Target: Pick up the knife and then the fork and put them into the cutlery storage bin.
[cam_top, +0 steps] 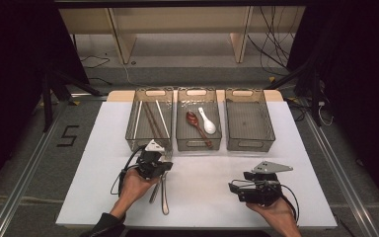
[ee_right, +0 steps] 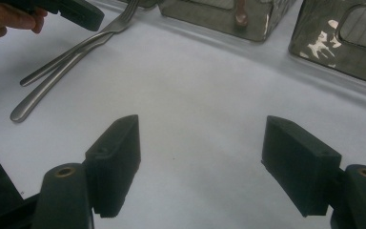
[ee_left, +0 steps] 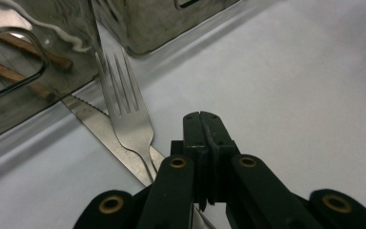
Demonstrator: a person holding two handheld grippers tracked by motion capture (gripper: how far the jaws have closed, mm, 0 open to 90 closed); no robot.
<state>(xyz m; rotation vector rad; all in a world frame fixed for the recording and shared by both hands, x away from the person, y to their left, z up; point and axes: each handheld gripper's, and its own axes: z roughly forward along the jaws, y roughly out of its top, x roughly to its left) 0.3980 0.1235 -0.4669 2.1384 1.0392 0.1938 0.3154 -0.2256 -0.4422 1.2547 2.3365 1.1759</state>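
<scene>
A steel fork (cam_top: 165, 193) and a knife (cam_top: 155, 191) lie side by side on the white table top (cam_top: 202, 197), handles toward the near edge. My left gripper (cam_top: 162, 165) hovers over their upper ends, just in front of the left basket (cam_top: 131, 132). In the left gripper view its jaws (ee_left: 205, 119) are shut with nothing between them, and the fork (ee_left: 128, 109) lies across the knife (ee_left: 95, 125) just to their left. My right gripper (cam_top: 233, 187) stands open near the front right, nothing between its pads (ee_right: 116, 162).
Three clear baskets stand in a row at the back. The left basket holds chopsticks (cam_top: 150, 118). The middle basket (cam_top: 198, 144) holds a brown spoon (cam_top: 196, 123) and a white spoon (cam_top: 207, 121). The right basket (cam_top: 249, 123) has nothing in it.
</scene>
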